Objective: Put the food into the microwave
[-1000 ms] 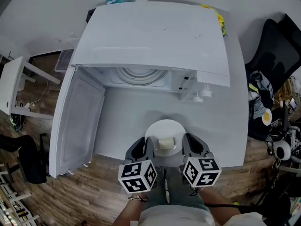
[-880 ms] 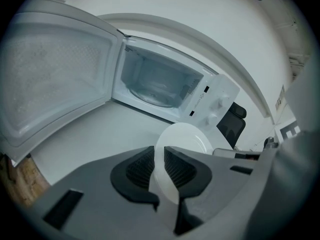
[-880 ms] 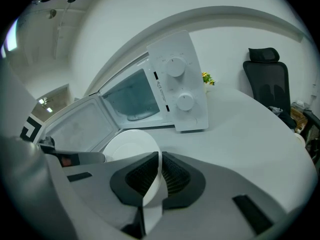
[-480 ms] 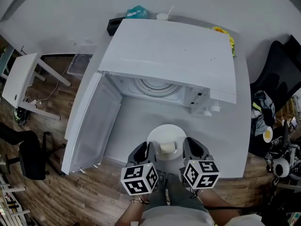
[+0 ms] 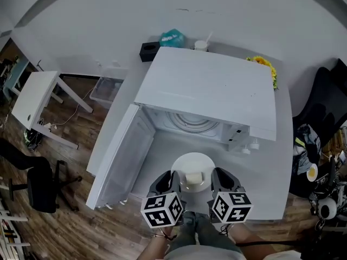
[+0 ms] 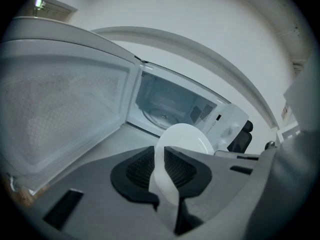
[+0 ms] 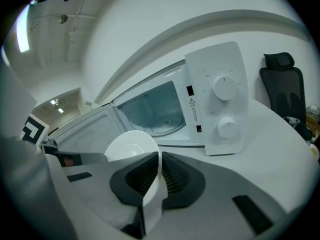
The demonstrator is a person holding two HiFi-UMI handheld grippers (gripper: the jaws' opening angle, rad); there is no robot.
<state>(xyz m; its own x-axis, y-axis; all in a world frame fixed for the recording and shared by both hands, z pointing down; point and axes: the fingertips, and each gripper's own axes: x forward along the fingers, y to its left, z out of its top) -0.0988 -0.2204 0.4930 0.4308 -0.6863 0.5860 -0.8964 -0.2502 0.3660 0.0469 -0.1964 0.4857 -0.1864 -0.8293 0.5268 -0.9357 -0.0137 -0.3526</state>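
Note:
A white plate (image 5: 191, 161) carries a pale block of food (image 5: 192, 177) and hangs over the white table just in front of the microwave (image 5: 211, 88). The microwave's door (image 5: 122, 156) is swung open to the left, showing the turntable (image 5: 192, 124). My left gripper (image 5: 171, 179) is shut on the plate's left rim and my right gripper (image 5: 213, 177) on its right rim. In the left gripper view the plate (image 6: 186, 139) sits edge-on between the pads (image 6: 144, 170), facing the cavity (image 6: 165, 109). In the right gripper view the plate (image 7: 127, 146) is clamped likewise, beside two knobs (image 7: 225, 88).
A black box (image 5: 147, 50), a teal packet (image 5: 172, 37) and yellow flowers (image 5: 264, 64) lie behind the microwave. A small white side table (image 5: 32, 99) and a clear bin (image 5: 105, 89) stand at the left. Dark office chairs are at the left (image 5: 39, 184) and right (image 5: 325, 104).
Both grippers have kept their hold on the plate. The head view has swung, so the microwave now sits lower and further right, and the plate looks a little nearer its opening.

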